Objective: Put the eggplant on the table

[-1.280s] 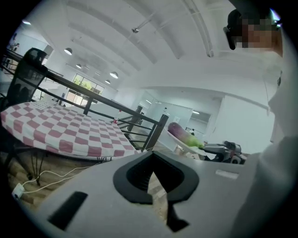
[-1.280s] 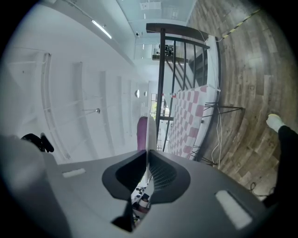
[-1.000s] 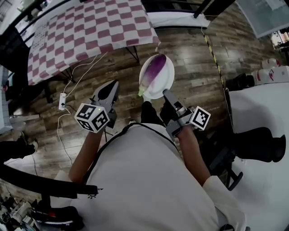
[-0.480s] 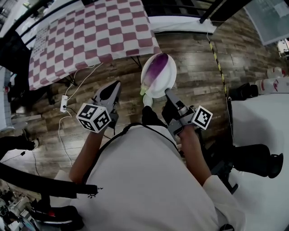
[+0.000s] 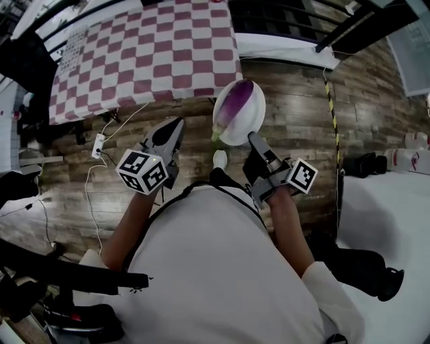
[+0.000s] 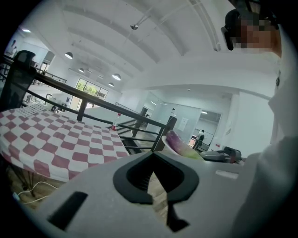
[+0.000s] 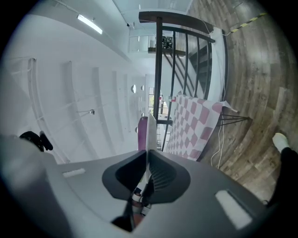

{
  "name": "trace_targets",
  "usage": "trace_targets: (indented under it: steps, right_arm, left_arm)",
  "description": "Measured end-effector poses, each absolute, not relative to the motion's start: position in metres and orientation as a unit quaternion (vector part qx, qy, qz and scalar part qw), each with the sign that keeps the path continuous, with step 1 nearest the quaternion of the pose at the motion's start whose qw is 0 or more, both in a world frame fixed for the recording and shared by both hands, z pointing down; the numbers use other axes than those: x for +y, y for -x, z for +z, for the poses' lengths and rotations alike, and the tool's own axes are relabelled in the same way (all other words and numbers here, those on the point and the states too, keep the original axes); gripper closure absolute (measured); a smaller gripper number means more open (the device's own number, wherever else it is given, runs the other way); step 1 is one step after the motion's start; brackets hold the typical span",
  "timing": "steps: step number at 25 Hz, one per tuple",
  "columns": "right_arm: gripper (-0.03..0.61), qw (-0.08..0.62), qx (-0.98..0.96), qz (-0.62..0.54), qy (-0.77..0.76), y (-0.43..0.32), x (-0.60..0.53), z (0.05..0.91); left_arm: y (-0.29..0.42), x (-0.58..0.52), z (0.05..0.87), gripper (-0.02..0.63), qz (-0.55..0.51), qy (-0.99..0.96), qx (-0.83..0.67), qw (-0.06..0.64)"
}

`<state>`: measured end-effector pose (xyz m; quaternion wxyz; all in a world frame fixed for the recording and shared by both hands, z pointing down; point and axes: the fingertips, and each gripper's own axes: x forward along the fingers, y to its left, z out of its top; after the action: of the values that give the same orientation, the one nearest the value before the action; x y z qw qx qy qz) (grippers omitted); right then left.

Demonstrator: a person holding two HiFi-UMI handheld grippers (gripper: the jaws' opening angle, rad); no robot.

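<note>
A purple eggplant with a green stem lies on a white plate. My right gripper is shut on the plate's near rim and holds it level above the wooden floor. In the right gripper view the plate shows edge-on between the jaws, with the eggplant behind it. My left gripper is shut and holds nothing, left of the plate. From the left gripper view the eggplant shows to the right. The checkered table stands ahead to the left.
A power strip with cables lies on the floor under the table's edge. Black railings run behind the table. A white surface is at the right, and striped floor tape runs past it.
Both grippers and the plate with the eggplant have moved forward toward the checkered table, which now lies nearer. The grip on the plate is unchanged.
</note>
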<state>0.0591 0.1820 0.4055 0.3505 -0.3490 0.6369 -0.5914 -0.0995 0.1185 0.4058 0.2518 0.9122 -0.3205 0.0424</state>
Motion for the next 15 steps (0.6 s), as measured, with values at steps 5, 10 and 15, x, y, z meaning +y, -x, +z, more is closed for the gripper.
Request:
trace_targets:
  steps: [5, 10, 15]
  right_arm:
    - [0.551, 0.340, 0.642, -0.601, 0.333, -0.073, 0.155, 0.406]
    - [0.549, 0.329, 0.646, -0.608, 0.323, -0.082, 0.131, 0.410]
    - [0.549, 0.319, 0.649, -0.613, 0.319, -0.093, 0.110, 0.414]
  left_arm:
    - [0.088, 0.099, 0.405, 0.614, 0.044, -0.905, -0.339, 0.253]
    - [0.081, 0.080, 0.409, 0.614, 0.044, -0.898, -0.356, 0.256]
    - [0.074, 0.062, 0.413, 0.614, 0.041, -0.892, -0.369, 0.259]
